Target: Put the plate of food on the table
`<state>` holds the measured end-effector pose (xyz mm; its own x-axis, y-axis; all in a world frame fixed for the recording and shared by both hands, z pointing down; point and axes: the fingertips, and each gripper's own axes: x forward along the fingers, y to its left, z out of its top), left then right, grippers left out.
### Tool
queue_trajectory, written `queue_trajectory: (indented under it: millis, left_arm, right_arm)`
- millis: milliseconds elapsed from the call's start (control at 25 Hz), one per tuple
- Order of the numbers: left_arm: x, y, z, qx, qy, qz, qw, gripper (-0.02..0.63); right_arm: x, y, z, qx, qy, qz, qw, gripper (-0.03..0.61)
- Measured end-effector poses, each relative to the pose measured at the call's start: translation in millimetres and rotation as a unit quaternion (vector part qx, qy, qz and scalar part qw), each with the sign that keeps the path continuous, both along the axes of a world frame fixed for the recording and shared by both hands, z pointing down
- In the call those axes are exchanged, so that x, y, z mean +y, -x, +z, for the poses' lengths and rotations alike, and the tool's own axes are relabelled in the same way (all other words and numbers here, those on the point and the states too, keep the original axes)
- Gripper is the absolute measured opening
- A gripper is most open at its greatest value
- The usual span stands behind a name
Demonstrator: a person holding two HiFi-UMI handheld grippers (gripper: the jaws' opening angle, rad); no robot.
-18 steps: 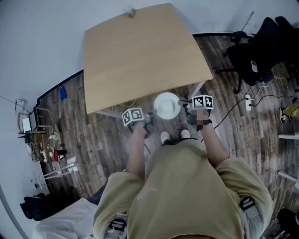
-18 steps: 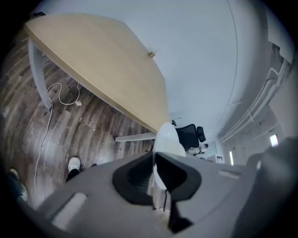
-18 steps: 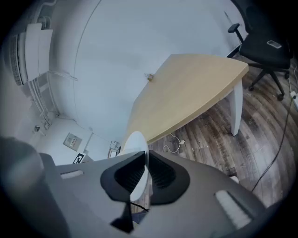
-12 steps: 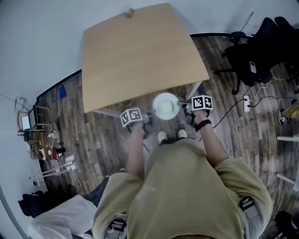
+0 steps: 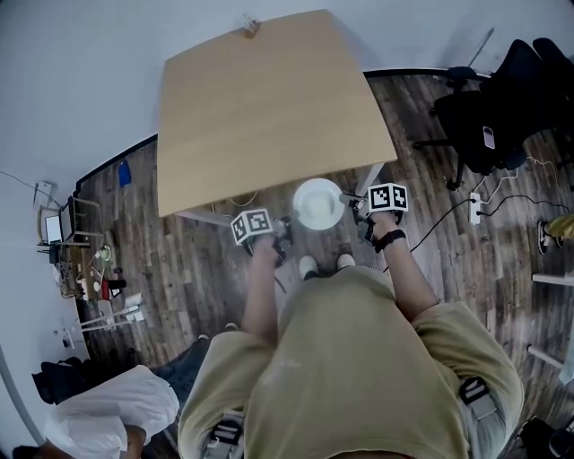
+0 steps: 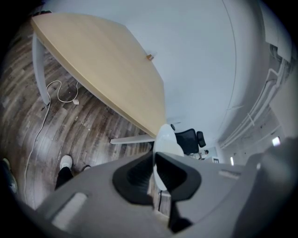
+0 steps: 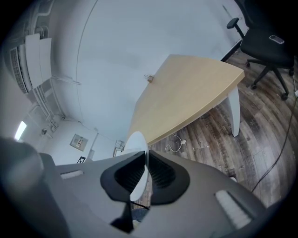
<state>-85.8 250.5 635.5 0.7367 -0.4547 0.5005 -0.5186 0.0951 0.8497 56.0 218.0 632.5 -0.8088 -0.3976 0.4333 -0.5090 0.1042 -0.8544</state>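
A white plate hangs in the air just off the near edge of the light wooden table, held level between both grippers. My left gripper is shut on the plate's left rim, and my right gripper is shut on its right rim. In the left gripper view the plate runs edge-on between the dark pads, with the table beyond. The right gripper view shows the same: plate rim pinched between the pads, table ahead. I cannot make out any food on the plate.
A small brown object sits at the table's far edge by the wall. Black office chairs stand at the right, with a power strip and cables on the wood floor. Clutter lines the left wall.
The plate and both grippers keep almost the same place in view. The person's feet have shifted a little to the left, and the table's right corner sits slightly further left.
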Motion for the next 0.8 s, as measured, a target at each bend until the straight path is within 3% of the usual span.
queue_trajectory:
  millis: [440, 800]
  left_arm:
    - [-20, -28, -2, -0.001, -0.001, -0.022, 0.9998, 0.021]
    - [-55, -25, 6, -0.002, 0.008, -0.028, 0.9996, 0.020]
  right_arm:
    - [-28, -25, 0, -0.010, -0.007, -0.012, 1.000, 0.028]
    - [-64, -23, 7, -0.015, 0.003, -0.010, 1.000, 0.028]
